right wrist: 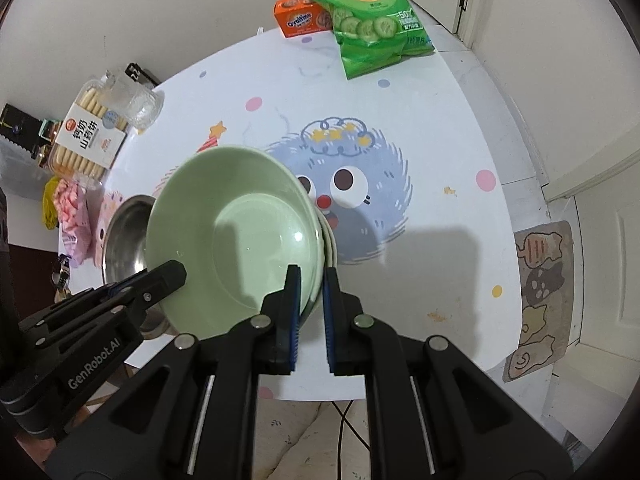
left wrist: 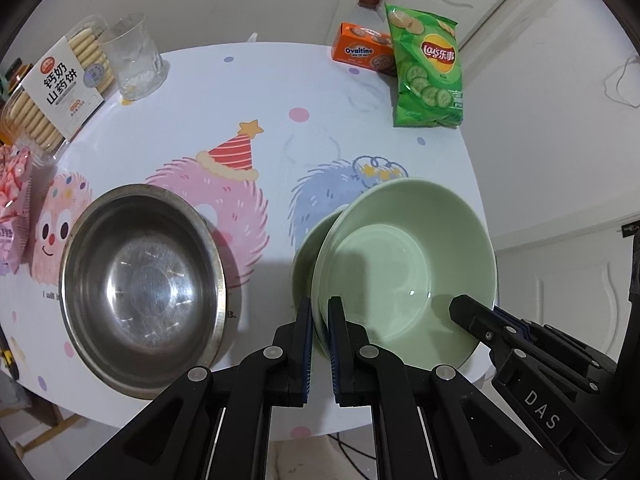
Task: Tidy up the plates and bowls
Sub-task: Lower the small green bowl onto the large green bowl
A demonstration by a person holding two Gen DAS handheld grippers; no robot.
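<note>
Steel bowl (left wrist: pixel 142 290): empty, resting on the tabletop (left wrist: pixel 256 92) just left of the left claw.
Left claw (left wrist: pixel 320 312): clenched on the near-left rim of the green bowl.
Green bowl (left wrist: pixel 404 268): tilted, held between both claws above the tabletop, a second green dish (left wrist: pixel 306 256) nested beneath it.
Right claw (right wrist: pixel 312 280): clenched on the opposite rim.
Chips bag (left wrist: pixel 428 68): far beyond the claws, overlapping the orange box (left wrist: pixel 360 50).
</note>
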